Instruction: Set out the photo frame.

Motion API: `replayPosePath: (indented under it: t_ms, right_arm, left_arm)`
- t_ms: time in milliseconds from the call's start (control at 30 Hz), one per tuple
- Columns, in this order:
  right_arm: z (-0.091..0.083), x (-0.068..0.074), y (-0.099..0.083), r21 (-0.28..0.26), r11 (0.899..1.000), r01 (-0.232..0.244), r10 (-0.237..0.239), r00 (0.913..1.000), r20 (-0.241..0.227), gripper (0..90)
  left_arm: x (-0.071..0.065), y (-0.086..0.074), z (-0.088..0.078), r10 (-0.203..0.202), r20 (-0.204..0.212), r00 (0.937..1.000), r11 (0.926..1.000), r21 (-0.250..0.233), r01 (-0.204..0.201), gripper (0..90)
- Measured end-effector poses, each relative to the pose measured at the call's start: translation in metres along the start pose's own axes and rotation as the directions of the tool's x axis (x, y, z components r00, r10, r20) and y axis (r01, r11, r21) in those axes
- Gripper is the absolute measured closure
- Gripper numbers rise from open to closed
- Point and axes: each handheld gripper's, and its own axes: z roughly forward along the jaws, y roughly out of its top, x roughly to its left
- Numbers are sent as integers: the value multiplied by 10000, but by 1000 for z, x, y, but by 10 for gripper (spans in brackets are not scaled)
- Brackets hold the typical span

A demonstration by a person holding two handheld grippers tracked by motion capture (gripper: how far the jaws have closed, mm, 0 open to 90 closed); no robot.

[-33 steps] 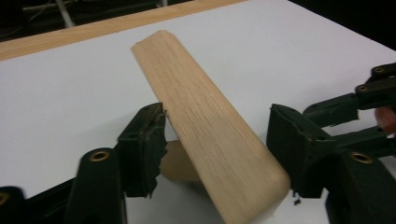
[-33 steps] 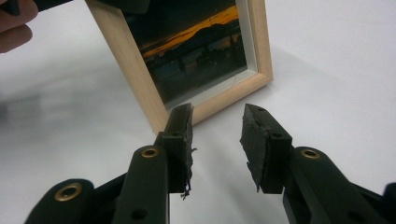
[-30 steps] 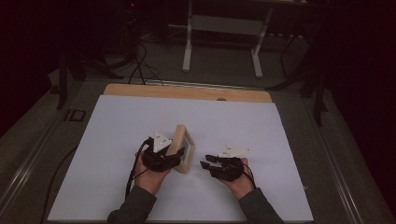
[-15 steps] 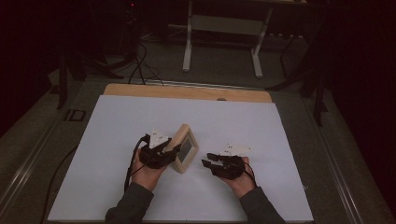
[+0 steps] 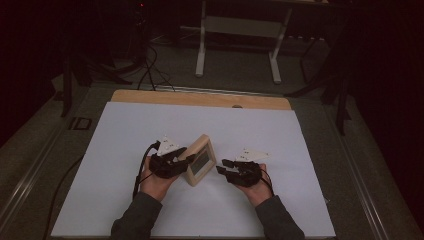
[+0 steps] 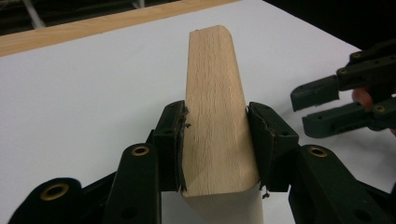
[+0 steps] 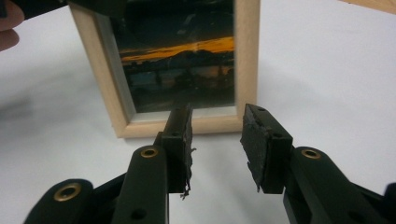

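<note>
Black left gripper [image 5: 181, 159]: its jaws have just been closing and now clamp the two faces of the pale wooden picture frame with a sunset photo [image 5: 200, 166], pads pressed on the wood.
Frame: tilted on the white table sheet [image 5: 125, 135], between the two grippers, near the front middle.
Black right gripper [image 5: 226, 169]: jaws parted with nothing between them, just beside the frame, pointing at its lower edge.

We see the wooden picture frame [image 5: 200, 160] near the middle of the white table surface, standing on one edge and tilted back. Its light, rounded-corner border [image 6: 215, 112] is thick. The glazed front [image 7: 180, 60] shows a dark landscape photo (an orange band of sky crosses it).
</note>
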Motion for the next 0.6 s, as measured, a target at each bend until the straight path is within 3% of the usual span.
replayPosePath:
  t_ms: [233,600]
  right_arm:
    - [2,-7,3,1,9999,-147,147,9999,72,619]
    - [6,-12,12,-124,9997,-205,204,9998,-40,567]
  left_arm:
    - [2,0,1,159,421,9990,9999,-73,-156,596]
    - [8,-1,3,299,1202,9923,9993,-242,-271,599]
